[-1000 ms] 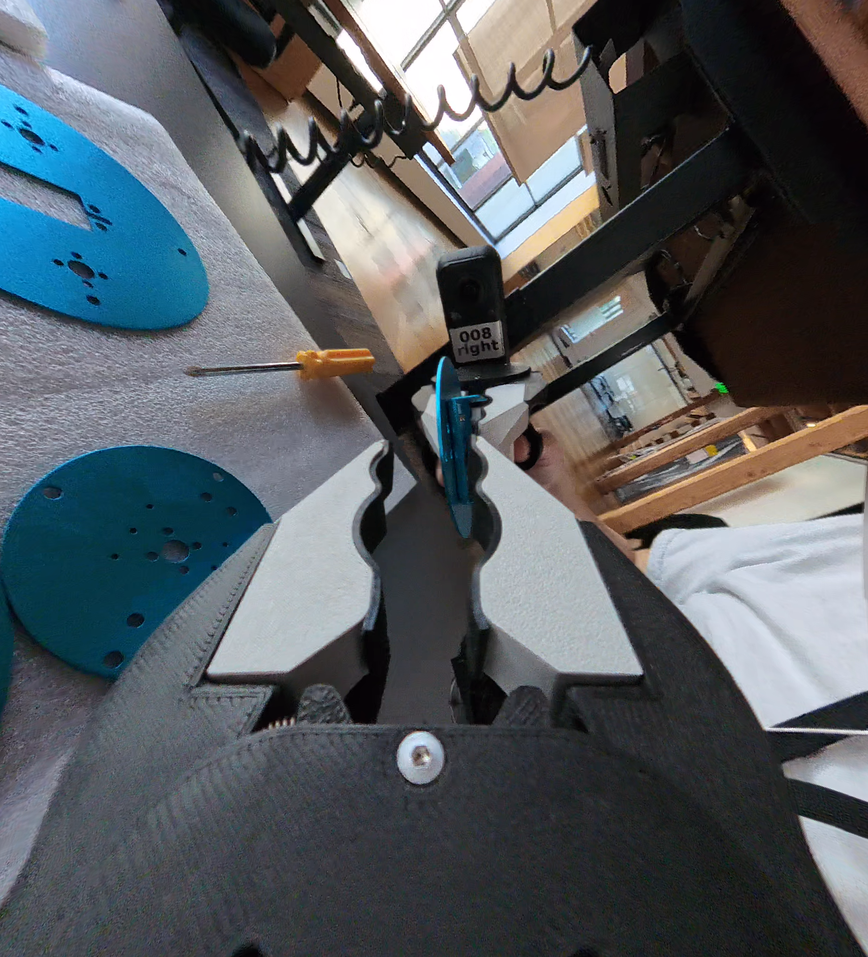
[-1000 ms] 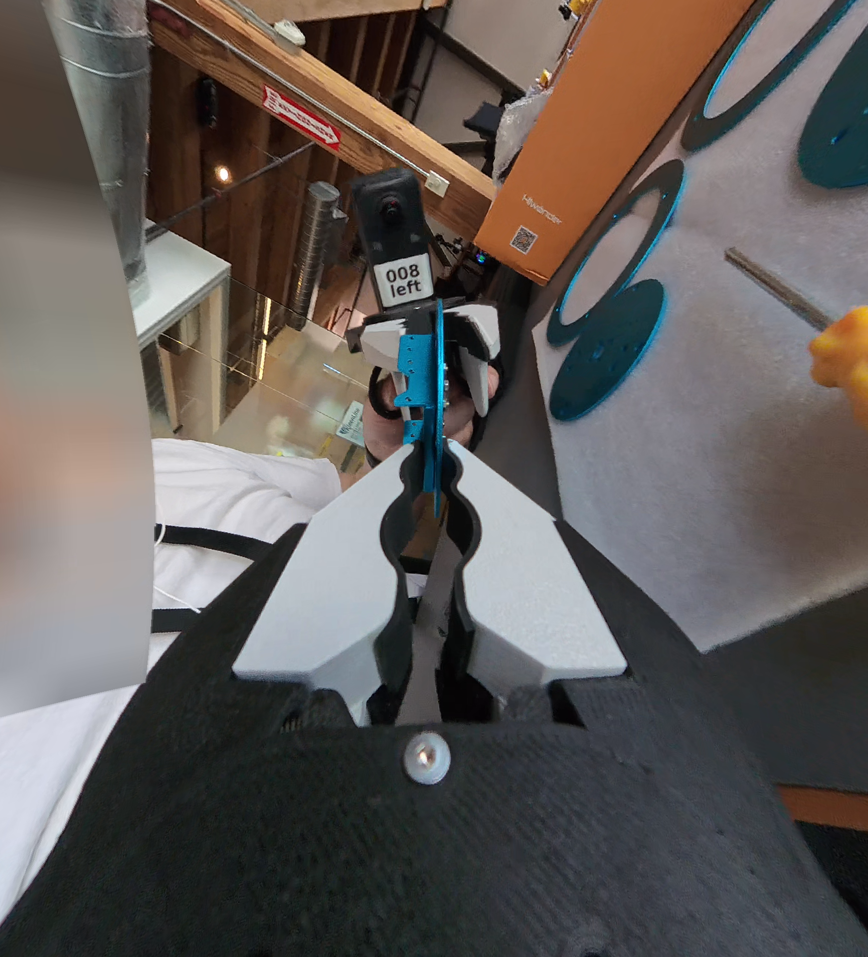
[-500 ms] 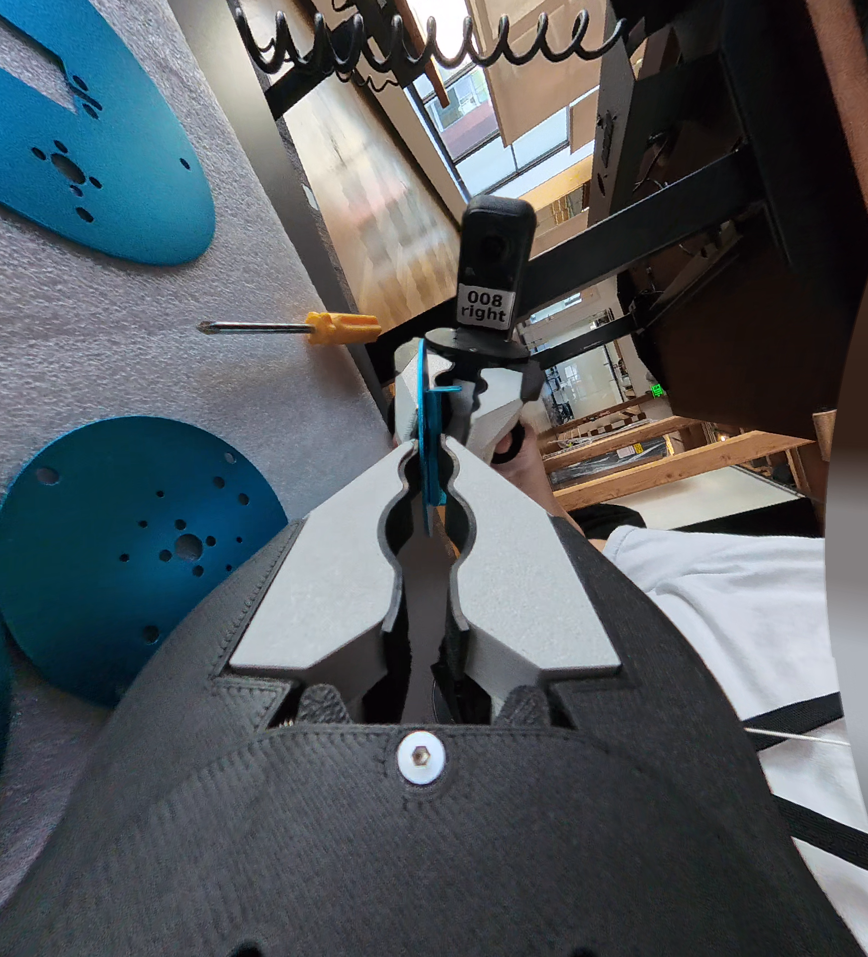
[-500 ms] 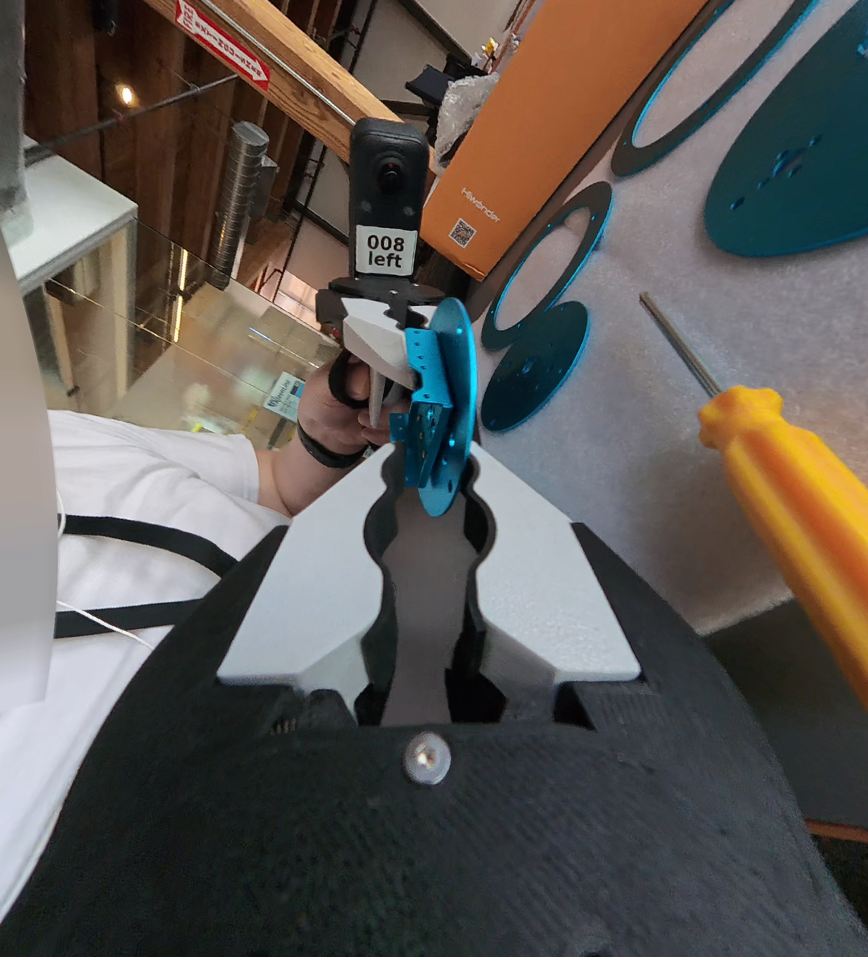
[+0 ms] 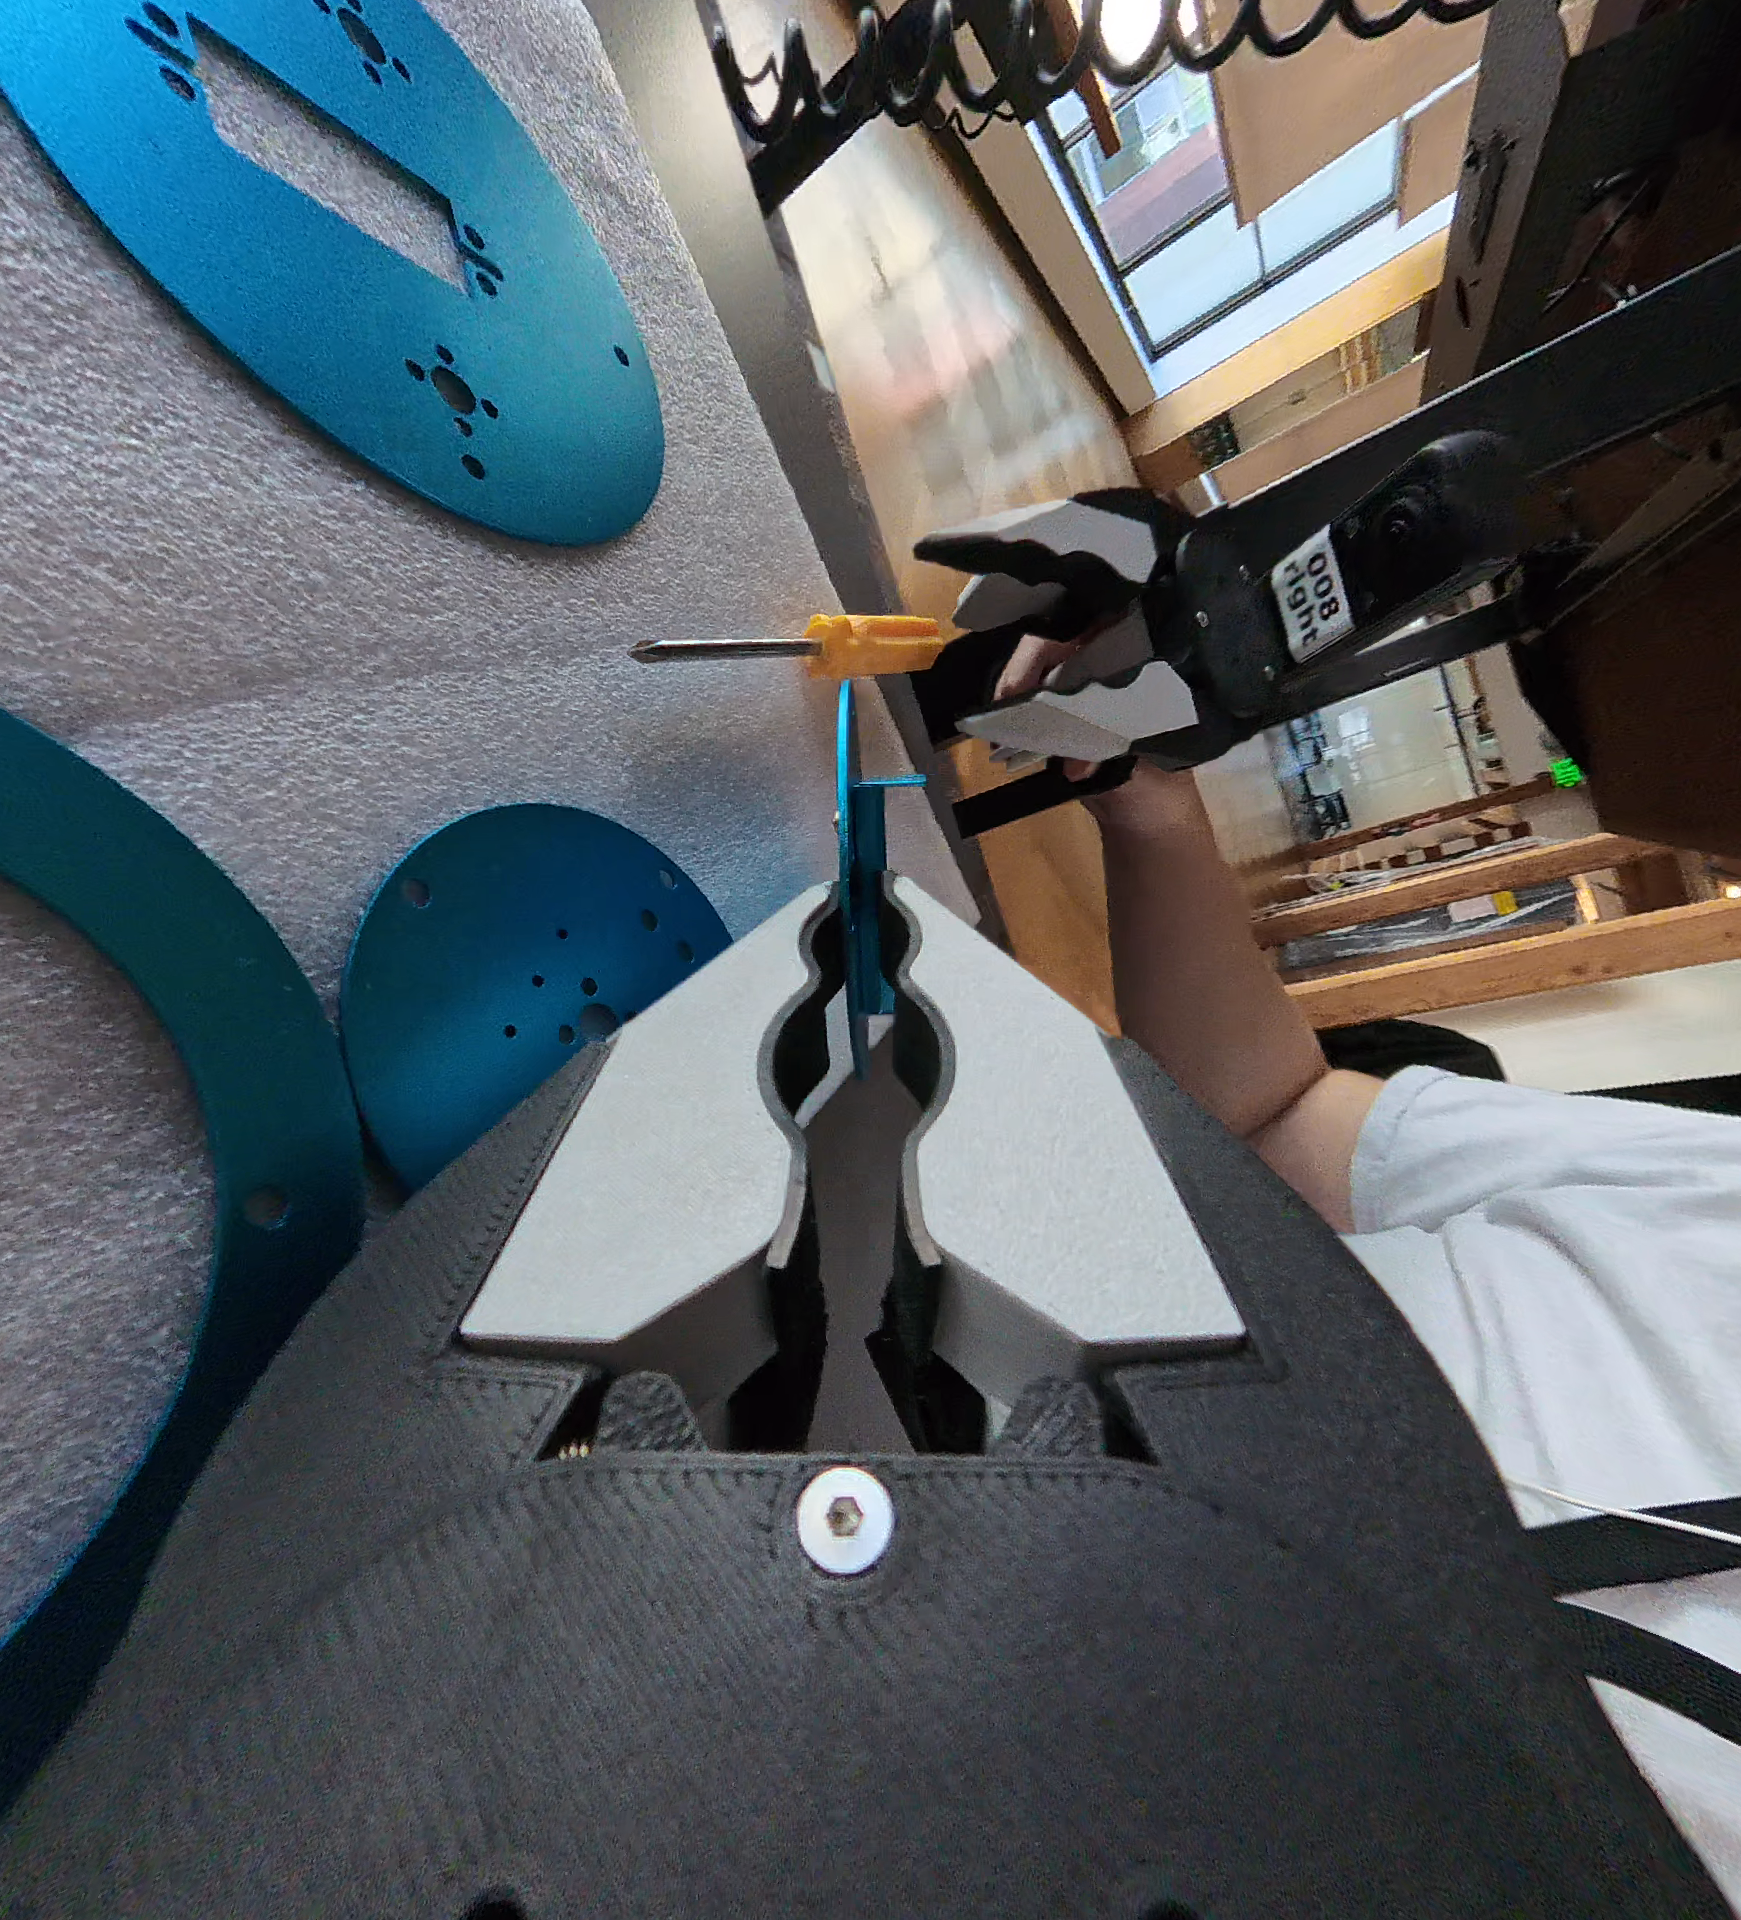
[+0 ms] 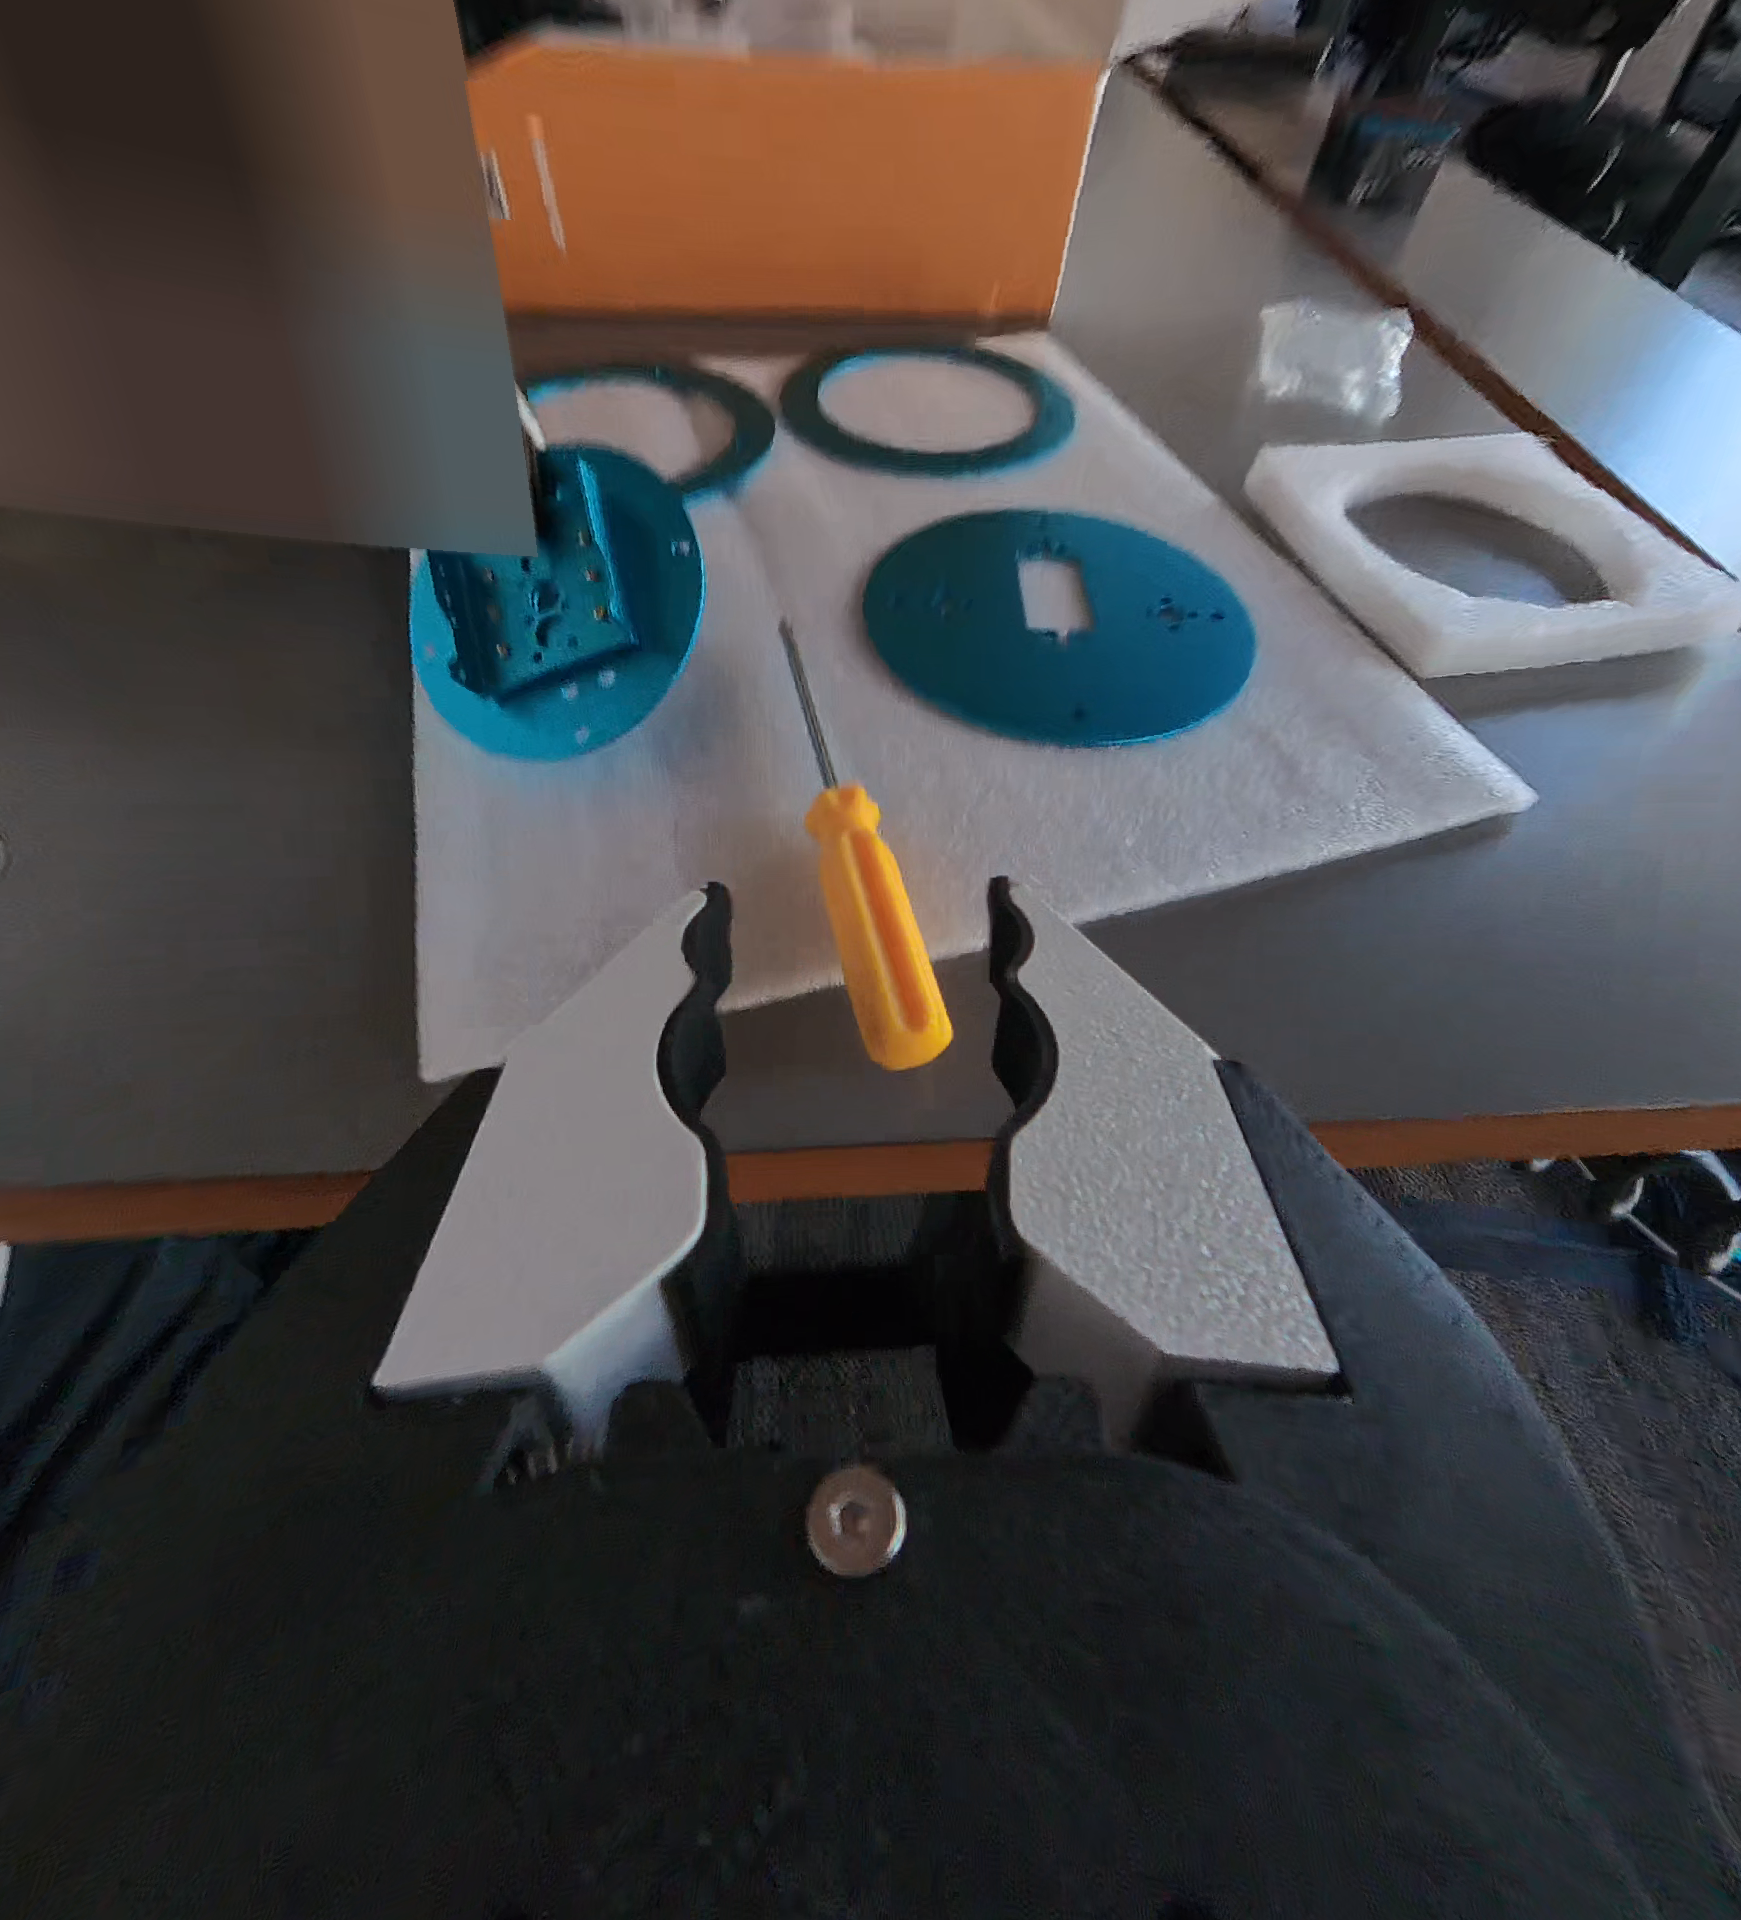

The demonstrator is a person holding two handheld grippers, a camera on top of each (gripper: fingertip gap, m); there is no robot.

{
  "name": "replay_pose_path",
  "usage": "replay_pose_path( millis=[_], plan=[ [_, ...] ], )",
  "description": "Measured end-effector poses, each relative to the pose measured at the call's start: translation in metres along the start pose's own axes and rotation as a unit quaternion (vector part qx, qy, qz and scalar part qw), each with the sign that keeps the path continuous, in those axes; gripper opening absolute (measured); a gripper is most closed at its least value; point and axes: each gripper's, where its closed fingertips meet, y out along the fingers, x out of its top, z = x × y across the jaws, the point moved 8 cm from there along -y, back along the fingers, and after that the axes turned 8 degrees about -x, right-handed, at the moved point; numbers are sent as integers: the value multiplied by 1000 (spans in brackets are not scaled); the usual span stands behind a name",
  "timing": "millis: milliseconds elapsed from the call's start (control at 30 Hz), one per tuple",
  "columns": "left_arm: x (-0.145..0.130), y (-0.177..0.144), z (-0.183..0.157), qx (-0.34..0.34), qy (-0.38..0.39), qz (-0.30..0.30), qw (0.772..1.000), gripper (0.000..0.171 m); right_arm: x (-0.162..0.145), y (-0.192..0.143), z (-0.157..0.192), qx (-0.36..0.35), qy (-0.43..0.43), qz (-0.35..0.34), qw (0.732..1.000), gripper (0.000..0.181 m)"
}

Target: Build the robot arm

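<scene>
Blue anodised metal disc with a bracket, thin, stiff and likely slick, stands edge-on clamped between the left gripper's closed tips, while the right gripper gapes wide and empty, the yellow-handled screwdriver lying between and just beyond its tips.

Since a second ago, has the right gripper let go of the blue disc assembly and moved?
Yes. The right gripper now hangs open over the yellow-handled screwdriver at the white foam sheet's near edge; the left gripper alone holds the blue disc assembly.
</scene>
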Motion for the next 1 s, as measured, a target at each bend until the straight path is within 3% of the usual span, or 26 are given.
replay_pose_path(
  millis=[233,300,367,500,667,767,867,1000],
  plan=[
    [7,1,-6,54,52,20,997,4,1,25,2,27,-73,86,993,36],
    [8,2,-6,58,57,23,996,4,3,27,5,30,-90,95,991,20],
    [10,1,-6,64,61,22,996,4,6,26,7,22,-88,110,990,17],
    [14,0,-11,78,81,13,994,4,13,9,20,-10,2,110,994,17],
    [15,1,-16,102,104,20,989,3,16,-22,53,-40,168,34,984,17],
    [16,3,-19,114,126,29,985,4,5,-42,46,-120,200,45,971,17],
    [16,5,-19,124,133,37,983,4,13,-51,49,-54,257,-22,965,17],
    [17,8,-22,140,152,47,977,4,17,-43,67,-24,279,-17,960,17]
  ],
)
